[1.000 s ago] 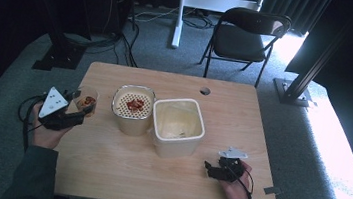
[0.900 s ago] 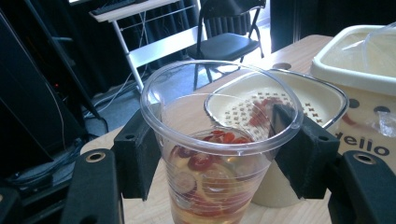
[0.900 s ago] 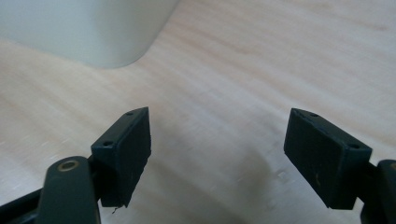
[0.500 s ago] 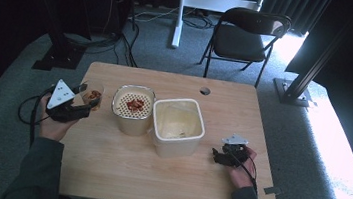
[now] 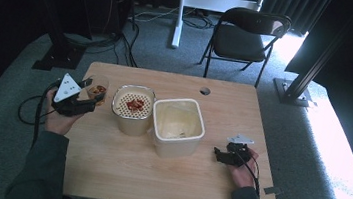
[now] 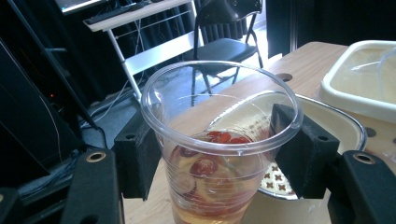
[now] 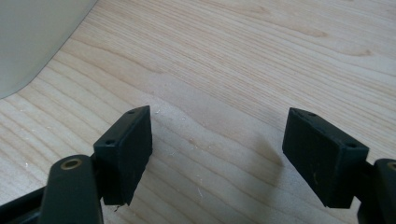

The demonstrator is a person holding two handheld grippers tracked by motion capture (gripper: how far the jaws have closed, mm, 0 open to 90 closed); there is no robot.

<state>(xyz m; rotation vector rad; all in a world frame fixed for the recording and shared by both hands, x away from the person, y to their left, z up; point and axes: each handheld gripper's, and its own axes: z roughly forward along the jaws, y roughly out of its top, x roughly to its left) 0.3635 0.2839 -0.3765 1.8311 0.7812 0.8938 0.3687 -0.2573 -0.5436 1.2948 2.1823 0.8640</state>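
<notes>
A clear plastic cup with red fruit pieces and pale liquid hangs just above the table's left edge, and my left gripper is shut on it. In the left gripper view both pads press the sides of the cup, which is upright. Right beside it stands a cream bowl with a perforated strainer holding a few red pieces. A white square tub stands to the right of that. My right gripper is open just over the bare wood near the tub, with nothing between its jaws.
The wooden table has a round cable hole near its far edge. A black folding chair and a white desk frame stand beyond it. The tub's corner lies ahead and left of the right gripper.
My left gripper has carried the cup a little up and right, toward the strainer bowl. The right hand has shifted away from the table's front edge.
</notes>
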